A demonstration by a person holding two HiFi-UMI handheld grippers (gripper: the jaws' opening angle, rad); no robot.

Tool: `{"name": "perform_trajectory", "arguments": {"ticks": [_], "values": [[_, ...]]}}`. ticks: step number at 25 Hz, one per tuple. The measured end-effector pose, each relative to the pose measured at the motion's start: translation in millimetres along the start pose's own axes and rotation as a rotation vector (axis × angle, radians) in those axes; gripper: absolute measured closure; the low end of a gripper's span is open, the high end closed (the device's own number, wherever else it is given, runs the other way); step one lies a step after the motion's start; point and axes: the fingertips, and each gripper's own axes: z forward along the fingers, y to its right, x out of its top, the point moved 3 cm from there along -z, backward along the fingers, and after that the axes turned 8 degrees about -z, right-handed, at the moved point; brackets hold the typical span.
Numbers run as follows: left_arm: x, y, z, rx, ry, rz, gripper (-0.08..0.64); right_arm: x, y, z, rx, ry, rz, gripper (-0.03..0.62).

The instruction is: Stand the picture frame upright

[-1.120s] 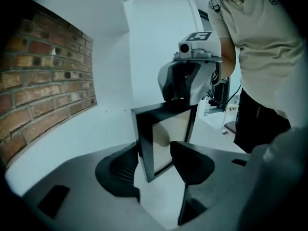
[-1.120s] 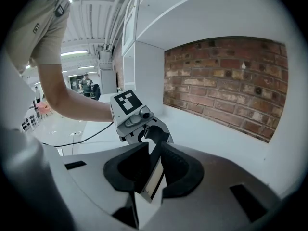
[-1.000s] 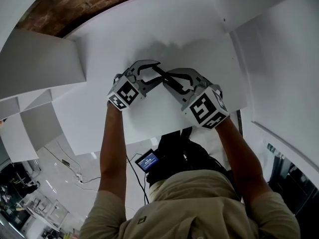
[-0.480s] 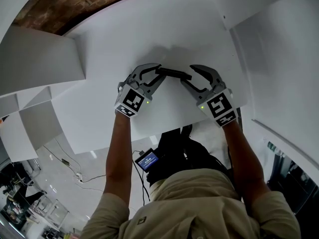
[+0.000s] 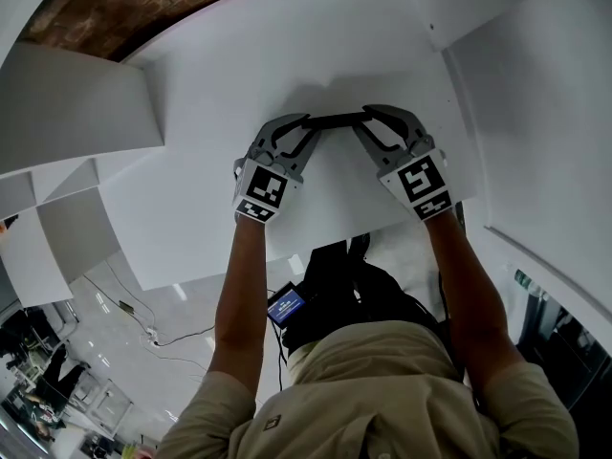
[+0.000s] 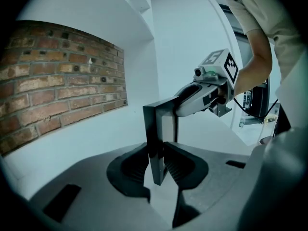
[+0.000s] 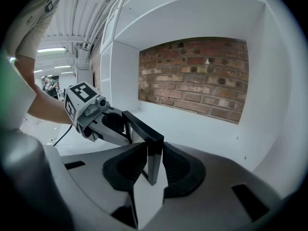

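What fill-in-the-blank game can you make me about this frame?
1. The frame is colored ___.
2. The wall behind it is made of ___.
3. ___ tools hold the frame: the left hand-held gripper and the right hand-held gripper.
Missing words: black; brick; two.
Both sets of jaws are closing, with the frame between them.

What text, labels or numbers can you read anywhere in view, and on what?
No legible text anywhere.
Left cube, right cube: square marker patterns only, no letters.
Blue screen at the person's waist: print too small to read.
Shirt patch: too small to read.
Picture frame: no markings visible.
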Motion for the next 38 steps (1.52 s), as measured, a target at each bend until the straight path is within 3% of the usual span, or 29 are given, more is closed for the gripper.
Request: {"name": "perform_trajectory", "arguments": {"ticks": [10, 25, 34, 38], "values": [[-2, 4, 1, -0.023, -0.032, 0.044, 0.459, -3, -5, -1, 0.045, -0.005, -0.022, 0.462], [1, 6, -18, -0.007, -0.008, 0.073, 0.445, -8, -9, -2, 0.065, -0.019, -0.033, 0.425], [5, 8, -41, 0.058, -0.025, 0.073, 0.445, -13, -2, -14, 0.054, -0.026, -0.053, 0.402], [24, 19, -69, 0.107, -0.005, 0.079, 0.445, -4, -5, -42, 0.025, -0.002, -0.038, 0.400]]}}
